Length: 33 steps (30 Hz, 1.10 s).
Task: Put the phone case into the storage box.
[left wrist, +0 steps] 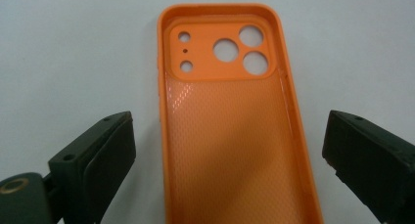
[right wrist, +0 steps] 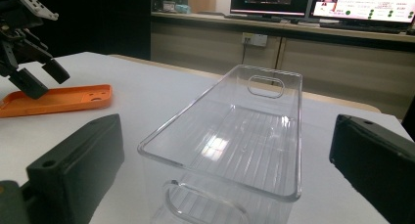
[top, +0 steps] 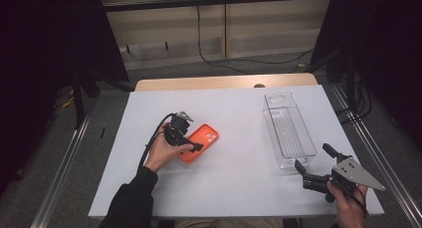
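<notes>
- Black jaws of the left gripper [left wrist: 227, 160] rise closest to the lens in the left gripper view, spread wide, with the orange soft-plastic phone case [left wrist: 235, 121] lying between them, hollow side up, camera cut-outs at its far end.
- Neither jaw touches the case; bare table shows on both sides between each jaw and the case's long edges.
- From the high view, the left gripper [top: 191, 147] sits over the near end of the case [top: 201, 141], which lies flat on the white rectangular table top [top: 234, 188], left of centre.
- Open white surface lies between the case and the clear rectangular plastic bin [top: 288, 131], which stands well apart to the right.
- Near the table's front right corner, the right gripper [top: 312, 161] is released too, jaws apart, aimed at the bin's near end wall [right wrist: 230, 150] without touching it.
</notes>
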{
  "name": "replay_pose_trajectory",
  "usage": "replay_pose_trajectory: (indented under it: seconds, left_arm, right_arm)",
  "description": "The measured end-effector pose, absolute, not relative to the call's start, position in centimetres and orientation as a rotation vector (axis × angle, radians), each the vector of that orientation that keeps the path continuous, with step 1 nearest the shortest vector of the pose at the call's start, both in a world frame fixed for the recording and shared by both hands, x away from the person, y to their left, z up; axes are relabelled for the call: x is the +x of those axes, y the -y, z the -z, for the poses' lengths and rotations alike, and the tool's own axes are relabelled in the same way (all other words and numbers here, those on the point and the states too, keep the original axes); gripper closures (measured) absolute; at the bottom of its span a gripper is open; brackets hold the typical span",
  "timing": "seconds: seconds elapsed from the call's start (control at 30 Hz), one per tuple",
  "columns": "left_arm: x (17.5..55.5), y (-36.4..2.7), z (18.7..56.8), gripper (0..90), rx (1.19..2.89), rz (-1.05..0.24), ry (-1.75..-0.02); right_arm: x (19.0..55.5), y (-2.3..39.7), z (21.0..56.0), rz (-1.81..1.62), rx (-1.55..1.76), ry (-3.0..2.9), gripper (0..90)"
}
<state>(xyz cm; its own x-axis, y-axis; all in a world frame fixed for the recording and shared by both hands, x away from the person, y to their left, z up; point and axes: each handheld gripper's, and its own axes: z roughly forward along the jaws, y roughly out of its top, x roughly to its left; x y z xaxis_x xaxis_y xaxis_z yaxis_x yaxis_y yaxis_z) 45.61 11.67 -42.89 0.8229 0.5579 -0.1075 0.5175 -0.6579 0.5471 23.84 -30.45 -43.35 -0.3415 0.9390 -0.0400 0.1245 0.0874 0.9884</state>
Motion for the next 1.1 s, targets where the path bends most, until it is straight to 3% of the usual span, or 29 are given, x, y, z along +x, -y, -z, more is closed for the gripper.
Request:
replay_pose_trajectory:
  seconds: [0.4,0.57,1.1]
  left_arm:
    - [45.8,-10.5,43.8,9.3,2.469,-0.066,-0.789]
    - [45.7,-9.8,44.0,7.9,2.543,-0.097,-0.755]
    - [45.3,-9.4,44.4,7.8,2.542,-0.158,-0.738]
  right_arm:
    - [23.8,30.5,43.4,-1.333,1.077,-1.599,0.0]
    - [23.8,30.5,43.4,-1.333,1.079,-1.602,0.0]
    - [23.8,30.4,43.4,-1.33,1.072,-1.603,0.0]
